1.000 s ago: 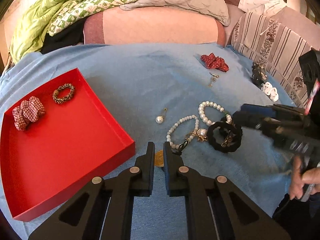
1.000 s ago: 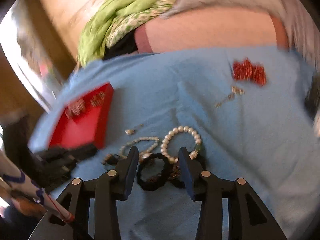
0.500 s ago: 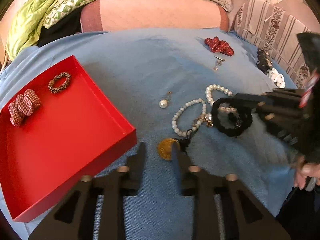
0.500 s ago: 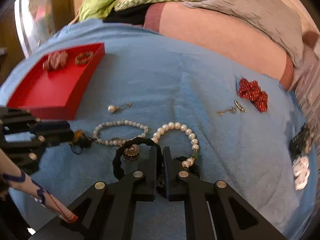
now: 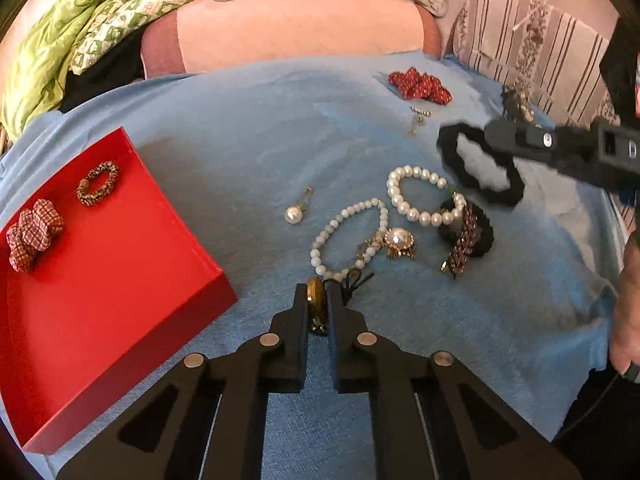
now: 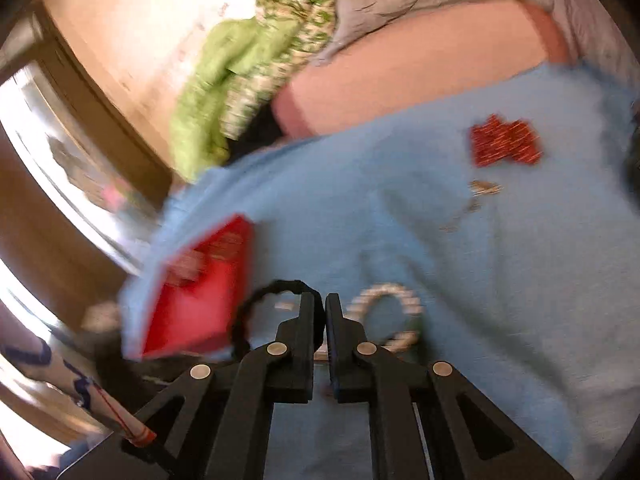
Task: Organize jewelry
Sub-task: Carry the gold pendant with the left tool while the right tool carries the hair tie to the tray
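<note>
My left gripper point(image 5: 317, 296) is near the bottom middle of the left wrist view. Its jaws are closing on a round gold pendant point(image 5: 315, 300), and the pads press on it. My right gripper point(image 6: 319, 300) is shut on a black scrunchie point(image 6: 256, 308). The left wrist view shows that black scrunchie point(image 5: 476, 168) hanging above the blue cloth point(image 5: 240, 140) from the right gripper point(image 5: 490, 138). On the left, a red tray point(image 5: 120, 280) holds a checked fabric bow point(image 5: 34, 234) and a brown braided ring point(image 5: 98, 183).
On the cloth lie a pearl bracelet point(image 5: 408, 169), a finer pearl strand point(image 5: 320, 248), a pearl earring point(image 5: 293, 214), a gold pearl brooch point(image 5: 396, 240), a black chain bracelet point(image 5: 466, 236), a red bow point(image 5: 420, 85) and a small clasp point(image 5: 418, 118). A hand point(image 5: 628, 300) is at the right edge.
My left gripper opened over the gold pendant, then closed on it. My right gripper closed on the black scrunchie and lifted it off the jewelry pile, up and to the right.
</note>
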### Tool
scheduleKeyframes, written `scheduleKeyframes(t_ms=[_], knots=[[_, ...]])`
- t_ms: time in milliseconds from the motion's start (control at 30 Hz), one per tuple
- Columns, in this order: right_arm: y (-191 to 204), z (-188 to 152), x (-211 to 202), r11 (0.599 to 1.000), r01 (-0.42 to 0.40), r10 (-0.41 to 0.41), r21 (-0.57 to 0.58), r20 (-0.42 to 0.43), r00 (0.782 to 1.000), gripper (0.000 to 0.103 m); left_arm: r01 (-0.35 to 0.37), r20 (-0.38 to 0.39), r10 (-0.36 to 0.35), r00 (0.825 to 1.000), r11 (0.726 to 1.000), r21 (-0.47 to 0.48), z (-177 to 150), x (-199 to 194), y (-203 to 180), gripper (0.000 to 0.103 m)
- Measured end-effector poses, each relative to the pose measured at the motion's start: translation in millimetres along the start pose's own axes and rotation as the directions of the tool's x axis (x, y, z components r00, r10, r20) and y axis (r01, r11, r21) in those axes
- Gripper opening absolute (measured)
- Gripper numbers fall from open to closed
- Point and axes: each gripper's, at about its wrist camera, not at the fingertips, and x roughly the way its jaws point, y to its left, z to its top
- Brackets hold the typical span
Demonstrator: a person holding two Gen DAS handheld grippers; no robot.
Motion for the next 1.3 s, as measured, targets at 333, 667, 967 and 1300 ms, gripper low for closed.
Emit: scheduleKeyframes(t_ms=[333, 667, 967, 1300], knots=[[16, -2, -1, 0.997, 0.023, -0.021, -0.069, 0.023, 1.000, 0.006, 0.054, 0.108, -0.047, 0.993, 0.996, -0.067, 8, -28, 18, 0.005], [19, -1, 1, 0.997, 0.017, -0.014, -0.073, 0.033, 0.999, 0.006, 0.040, 0.241, 0.006, 0.970, 0.982, -0.183, 19, -60, 60, 0.005], [47, -1, 20, 0.995, -0.007, 0.010, -0.102, 0.033, 0.999, 0.006, -0.016, 0.251, 0.089, 0.964, 0.961, -0.276, 12, -72, 106, 0.005], [88, -5, 49, 0.987, -0.029, 0.030, -0.158, 0.004, 1.000, 0.006, -0.076, 0.219, 0.158, 0.963, 0.937, -0.342, -2, -77, 149, 0.005]])
